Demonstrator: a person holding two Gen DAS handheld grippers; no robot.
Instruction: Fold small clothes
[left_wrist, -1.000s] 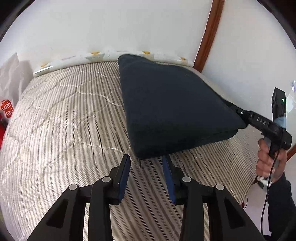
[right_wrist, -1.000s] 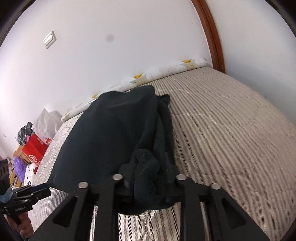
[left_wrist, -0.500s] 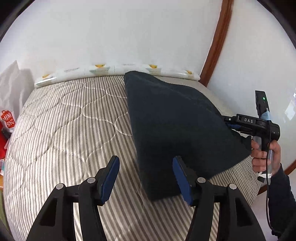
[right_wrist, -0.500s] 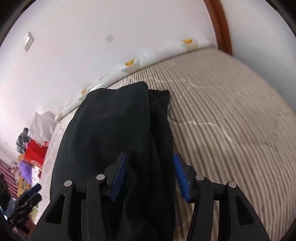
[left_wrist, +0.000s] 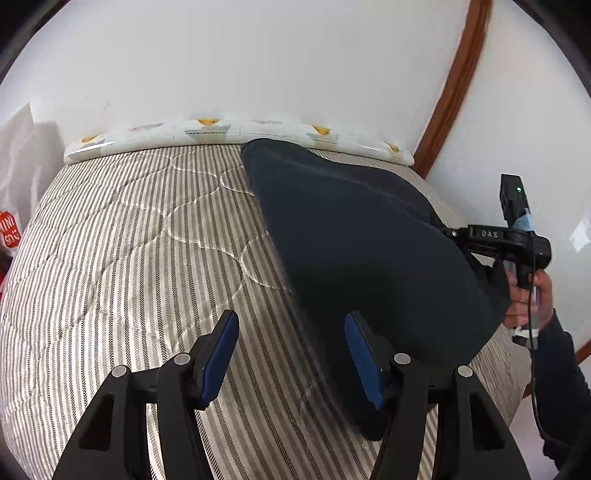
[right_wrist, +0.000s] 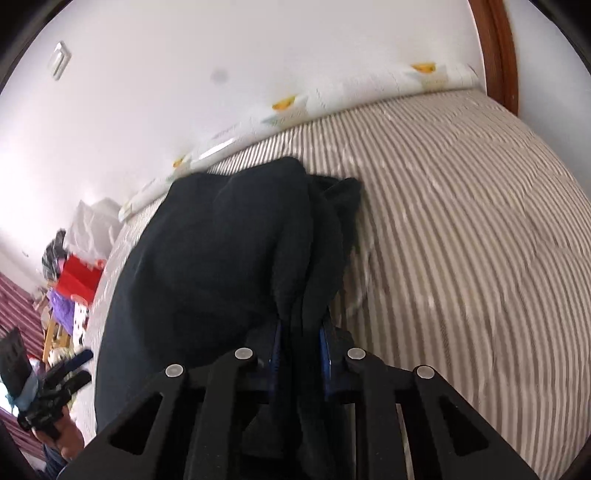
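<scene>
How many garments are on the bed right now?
1: a dark garment lies on the striped bed, its near edge pinched in the right gripper. More could be hidden beneath it.

this is a bedroom in a home. a bed (left_wrist: 122, 258) fills most of both views, covered with a quilted striped mattress pad, and a white strip with yellow prints (left_wrist: 207, 129) runs along its far edge against the wall. the walls (left_wrist: 258, 55) are plain white, with a light switch (right_wrist: 59, 65) high up in the right wrist view and a brown wooden door frame (left_wrist: 450, 85) in the corner. beside the bed lies household clutter: a red shopping bag (right_wrist: 79, 278), a white bag (right_wrist: 92, 221) and other small things on the floor.
</scene>
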